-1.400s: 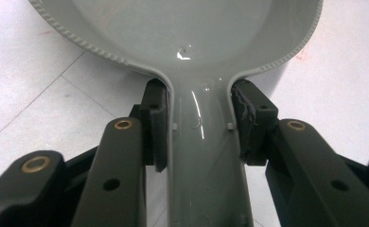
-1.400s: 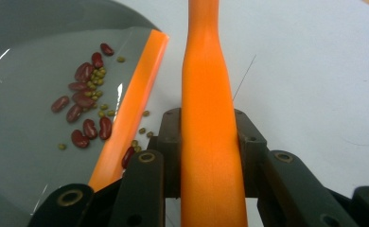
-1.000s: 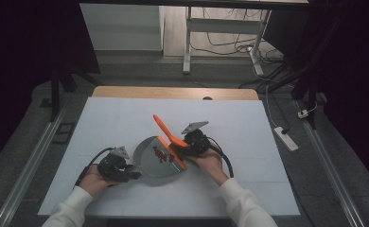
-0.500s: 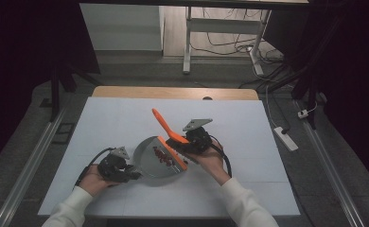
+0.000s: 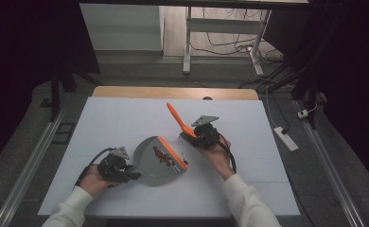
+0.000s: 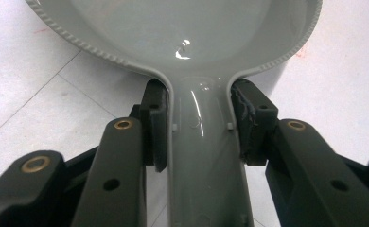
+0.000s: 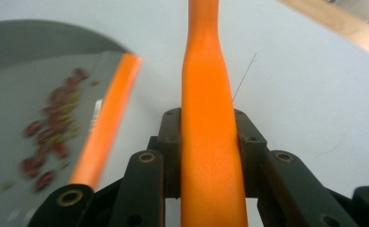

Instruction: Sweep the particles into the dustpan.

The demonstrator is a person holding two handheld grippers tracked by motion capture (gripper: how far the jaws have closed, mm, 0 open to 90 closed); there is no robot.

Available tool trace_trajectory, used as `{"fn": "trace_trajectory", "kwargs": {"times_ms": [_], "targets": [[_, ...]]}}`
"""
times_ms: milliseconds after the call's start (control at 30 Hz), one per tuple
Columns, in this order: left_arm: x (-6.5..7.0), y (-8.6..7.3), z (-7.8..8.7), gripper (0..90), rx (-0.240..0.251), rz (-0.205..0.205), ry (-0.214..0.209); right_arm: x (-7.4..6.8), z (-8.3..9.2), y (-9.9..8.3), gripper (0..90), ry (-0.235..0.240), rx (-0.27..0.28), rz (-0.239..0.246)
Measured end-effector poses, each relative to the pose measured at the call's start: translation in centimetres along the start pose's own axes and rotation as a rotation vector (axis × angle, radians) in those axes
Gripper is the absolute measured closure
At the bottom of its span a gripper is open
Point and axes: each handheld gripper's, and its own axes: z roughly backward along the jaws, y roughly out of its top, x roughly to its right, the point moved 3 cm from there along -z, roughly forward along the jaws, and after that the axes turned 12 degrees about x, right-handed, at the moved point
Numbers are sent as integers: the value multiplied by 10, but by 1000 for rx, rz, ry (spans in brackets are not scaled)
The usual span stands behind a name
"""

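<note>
while the jaws of the left gripper (image 6: 199,127) press in from both sides on the narrow grey handle (image 6: 204,165) of a dustpan (image 5: 158,161), the pads (image 6: 155,125) sit just below the point where the handle widens into the pan. in the high view this gripper (image 5: 118,169) lies at the near left of the white surface (image 5: 126,118), held by the person's left hand (image 5: 93,179), with a black cable looping off to its left. the dustpan rests on the surface to the right of the gripper, its orange front lip (image 5: 172,152) turned toward the far right, and a small heap of reddish and greenish bits (image 5: 162,155) lies inside just behind that lip.

the jaws of the right gripper (image 7: 208,125) are clenched on an orange handle (image 7: 210,123) that runs straight up between them; in the right gripper view the bits (image 7: 52,127) show blurred on the grey pan at left. seen from above, the right gripper (image 5: 202,133) sits right of the dustpan, near the middle of the surface, in the person's right hand (image 5: 215,150). the orange handle (image 5: 179,118) slants from it toward the far left, raised off the surface. a few loose specks lie on the surface between the dustpan's lip and the right gripper.
</note>
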Motion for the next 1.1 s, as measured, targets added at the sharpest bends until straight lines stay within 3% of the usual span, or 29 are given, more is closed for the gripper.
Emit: {"fn": "trace_trajectory", "kwargs": {"times_ms": [67,167,267,367,467,667,733,800,833,933,1000,1100], "targets": [[0,0,0,619,-1,0,1,7,-6,2,706,-11,9,-29],[0,0,0,619,-1,1,1,15,-17,6,706,-37,1,-16],[0,0,0,619,0,3,0,19,-28,6,706,-33,-36,4],[-1,0,0,619,0,2,0,18,-35,4,706,-1,-45,-21],[0,0,0,618,-1,-3,0,8,-35,5,705,13,-71,22],[0,0,0,618,-3,-5,-2,-21,-25,3,704,98,-85,60],[0,0,0,618,-3,-5,-2,-28,-21,2,706,152,-74,31],[0,0,0,618,-2,-3,-1,-33,-18,2,706,241,-60,-30],[0,0,0,619,-4,-6,-3,-35,-16,2,706,257,-50,-39],[0,-1,0,619,-6,-6,-3,-36,-8,6,706,223,-24,-14],[0,-1,0,619,-6,-6,-3,-32,-5,8,706,192,-5,-27],[1,-1,-1,619,-4,-2,-2,-26,-5,5,706,150,-26,-21]]}}
